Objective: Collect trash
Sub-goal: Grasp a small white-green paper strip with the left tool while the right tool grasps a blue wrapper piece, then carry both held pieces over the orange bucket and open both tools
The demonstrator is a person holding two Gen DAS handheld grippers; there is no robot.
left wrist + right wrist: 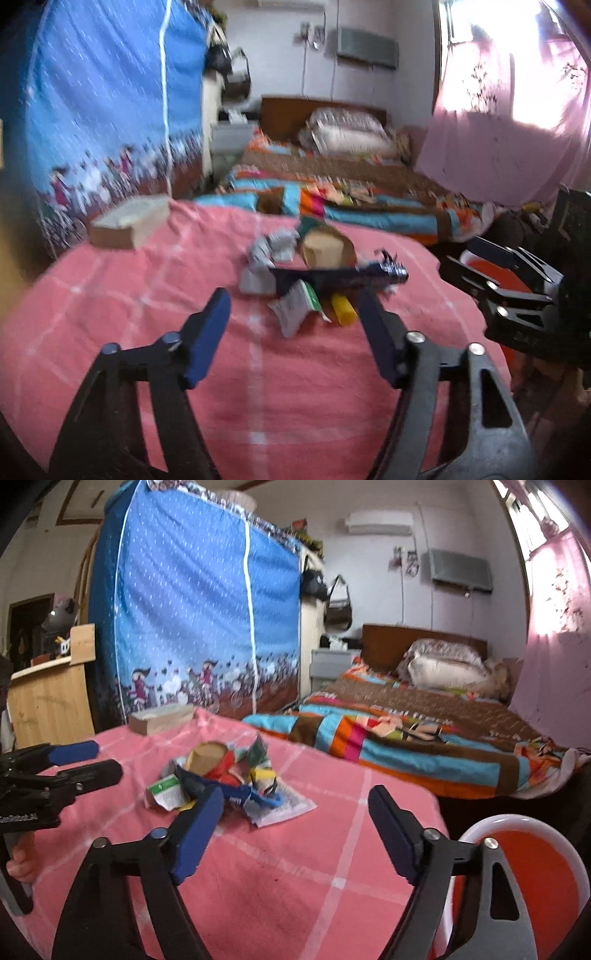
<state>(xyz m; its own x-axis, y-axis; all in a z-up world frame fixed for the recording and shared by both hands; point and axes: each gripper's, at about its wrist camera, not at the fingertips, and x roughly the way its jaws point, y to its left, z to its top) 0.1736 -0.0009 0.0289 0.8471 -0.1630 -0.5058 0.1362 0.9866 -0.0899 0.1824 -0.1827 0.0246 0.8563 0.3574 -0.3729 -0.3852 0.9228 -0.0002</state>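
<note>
The trash pile (225, 786) lies mid-desk on the pink cloth (295, 867), toward the far edge. Both the left gripper (295, 325) and the right gripper (295, 819) have their fingers apart, holding nothing. Best to take one wrapper from the pile's near edge, pinch low, then carry it to the red bin (532, 867) off the desk's right edge.
</note>
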